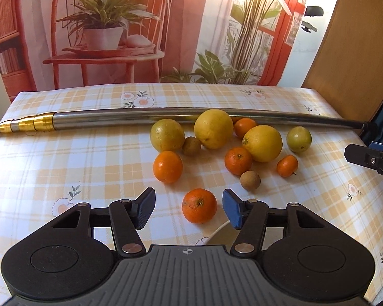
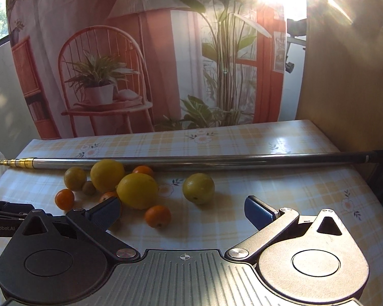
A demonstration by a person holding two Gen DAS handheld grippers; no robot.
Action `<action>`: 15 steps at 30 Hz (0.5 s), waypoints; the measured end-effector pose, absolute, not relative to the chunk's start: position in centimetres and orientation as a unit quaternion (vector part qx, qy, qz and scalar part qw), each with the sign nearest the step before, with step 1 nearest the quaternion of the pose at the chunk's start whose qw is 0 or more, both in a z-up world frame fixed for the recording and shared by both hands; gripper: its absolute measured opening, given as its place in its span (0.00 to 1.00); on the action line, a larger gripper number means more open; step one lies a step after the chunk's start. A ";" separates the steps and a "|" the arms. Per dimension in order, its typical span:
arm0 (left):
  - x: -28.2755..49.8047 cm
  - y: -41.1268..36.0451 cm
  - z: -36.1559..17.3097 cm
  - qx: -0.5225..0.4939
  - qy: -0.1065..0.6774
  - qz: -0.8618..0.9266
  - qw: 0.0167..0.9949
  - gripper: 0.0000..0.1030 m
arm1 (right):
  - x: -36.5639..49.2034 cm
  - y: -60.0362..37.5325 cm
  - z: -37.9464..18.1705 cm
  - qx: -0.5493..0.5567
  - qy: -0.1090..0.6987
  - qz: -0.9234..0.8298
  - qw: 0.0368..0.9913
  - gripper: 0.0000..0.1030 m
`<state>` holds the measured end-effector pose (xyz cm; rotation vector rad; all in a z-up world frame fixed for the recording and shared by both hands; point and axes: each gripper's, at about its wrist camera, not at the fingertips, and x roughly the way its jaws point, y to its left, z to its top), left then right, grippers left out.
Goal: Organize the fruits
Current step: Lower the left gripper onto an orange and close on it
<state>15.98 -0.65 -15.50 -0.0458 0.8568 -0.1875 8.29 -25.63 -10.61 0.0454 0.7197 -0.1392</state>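
Note:
Several citrus fruits lie loose on the checked tablecloth (image 1: 63,153). In the left wrist view my left gripper (image 1: 189,207) is open, its pads on either side of a mandarin (image 1: 199,205) without touching it. Beyond it lie another mandarin (image 1: 167,166), two large lemons (image 1: 213,128) (image 1: 262,142), a yellow-green citrus (image 1: 167,135), a green lime (image 1: 298,139) and two small brown fruits (image 1: 250,180). In the right wrist view my right gripper (image 2: 183,210) is open wide. A small mandarin (image 2: 157,216) sits just ahead of it, a lemon (image 2: 137,190) and a green-yellow fruit (image 2: 198,188) beyond.
A long metal telescopic pole (image 1: 140,118) with a gold tip lies across the table behind the fruit. A printed backdrop (image 1: 115,25) hangs at the far edge. A wooden panel (image 1: 357,51) stands at the right. The right gripper's body (image 1: 370,160) shows at the right edge.

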 end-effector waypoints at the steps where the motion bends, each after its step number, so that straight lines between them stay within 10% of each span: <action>1: 16.1 -0.7 -15.7 -0.021 0.418 -0.092 0.904 0.59 | 8.4 -25.8 -10.8 0.021 0.352 -0.069 0.933 1.00; 15: 18.3 -1.4 -17.9 -0.041 0.447 -0.116 0.886 0.55 | 9.2 -27.9 -13.0 0.078 0.327 -0.054 0.940 1.00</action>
